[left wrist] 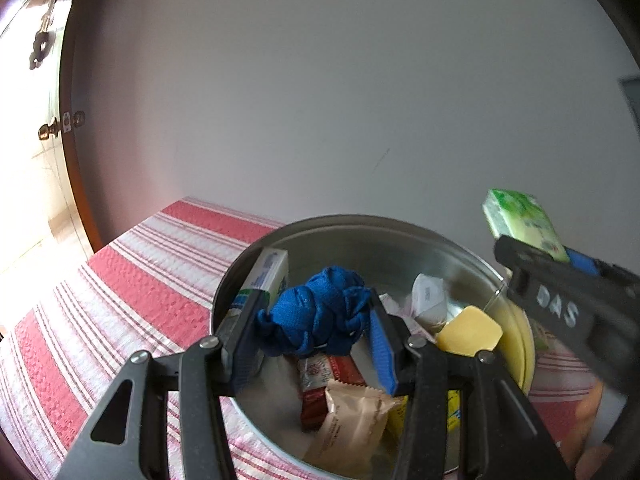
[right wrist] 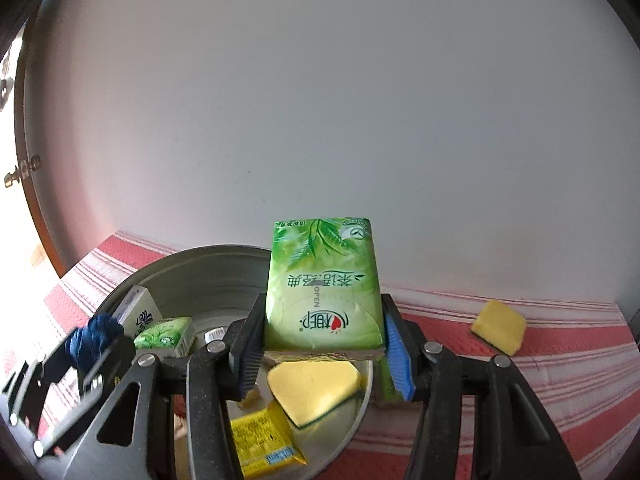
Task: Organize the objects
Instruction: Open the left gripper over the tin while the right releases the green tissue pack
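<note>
My left gripper (left wrist: 316, 320) is shut on a bundle of blue cord (left wrist: 320, 314) and holds it above a round metal tin (left wrist: 360, 226). My right gripper (right wrist: 324, 344) is shut on a green tissue pack (right wrist: 322, 292), held over the tin's right rim (right wrist: 208, 254). The left wrist view shows that same green pack (left wrist: 520, 220) at the right, in the right gripper's fingers (left wrist: 520, 268). Inside the tin lie a yellow sponge (right wrist: 312, 388), a yellow sachet (right wrist: 260, 440), a small green box (right wrist: 166, 334), a white box (left wrist: 270, 274), a beige wrapper (left wrist: 352, 424) and a red wrapper (left wrist: 320, 380).
The tin stands on a table under a red and white striped cloth (left wrist: 132, 288). A second yellow sponge (right wrist: 500, 330) lies on the cloth to the right, near the wall. A plain white wall (right wrist: 320, 120) rises behind the table. A wooden door (left wrist: 68, 120) stands at the left.
</note>
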Available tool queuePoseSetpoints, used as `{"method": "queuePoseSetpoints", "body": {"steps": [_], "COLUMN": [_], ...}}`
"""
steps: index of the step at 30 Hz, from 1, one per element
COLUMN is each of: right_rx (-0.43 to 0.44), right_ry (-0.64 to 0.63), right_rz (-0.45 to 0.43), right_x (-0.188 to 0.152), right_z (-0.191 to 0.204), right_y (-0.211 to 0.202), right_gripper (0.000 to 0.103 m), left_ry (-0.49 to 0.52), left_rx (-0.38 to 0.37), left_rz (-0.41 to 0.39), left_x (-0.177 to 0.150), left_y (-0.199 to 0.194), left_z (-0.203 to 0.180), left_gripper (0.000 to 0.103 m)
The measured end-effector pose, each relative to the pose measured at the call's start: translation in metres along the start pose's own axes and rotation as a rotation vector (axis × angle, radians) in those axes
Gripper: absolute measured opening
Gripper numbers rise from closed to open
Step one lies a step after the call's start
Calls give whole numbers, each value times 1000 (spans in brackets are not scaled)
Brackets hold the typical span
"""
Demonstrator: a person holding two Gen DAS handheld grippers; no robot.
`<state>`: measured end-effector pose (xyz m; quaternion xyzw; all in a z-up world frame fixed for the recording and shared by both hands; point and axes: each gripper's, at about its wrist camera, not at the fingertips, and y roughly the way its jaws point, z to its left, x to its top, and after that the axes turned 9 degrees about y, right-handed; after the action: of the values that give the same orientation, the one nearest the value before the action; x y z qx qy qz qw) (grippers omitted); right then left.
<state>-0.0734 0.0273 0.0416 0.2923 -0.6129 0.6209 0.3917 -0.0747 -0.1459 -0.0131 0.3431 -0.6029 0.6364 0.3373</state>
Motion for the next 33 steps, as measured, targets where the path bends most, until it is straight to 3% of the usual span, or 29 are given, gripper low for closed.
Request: {"method": "queuePoseSetpoints", "body": {"steps": [4,24,26,27,29,31,33], "right_rx": [22,110,132,142,166,164,164], "right_ry": [-15,-25,17,42,78,79,81], "right_rz": [117,431,469,478,467,444,414], "right_x": [8,7,6,7,8,12,16], "right_z": [20,67,60,54,49,45,40], "right_y": [37,110,114,114,112,107,99], "right_gripper": [55,56,59,68,75,75,75], "left_ry": [10,27,30,35,48,53,47], "left_rx": [4,49,60,48,44,52,72], "left_rz": [37,144,147,146,142,122,107], "left_x": [-1,-5,-5,-4,-3,-2,0], "left_y": [6,21,21,21,23,19,16], "left_z": [-1,-2,-3,-4,-4,-6,-5], "left_gripper": [48,50,59,64,74,82,97]}}
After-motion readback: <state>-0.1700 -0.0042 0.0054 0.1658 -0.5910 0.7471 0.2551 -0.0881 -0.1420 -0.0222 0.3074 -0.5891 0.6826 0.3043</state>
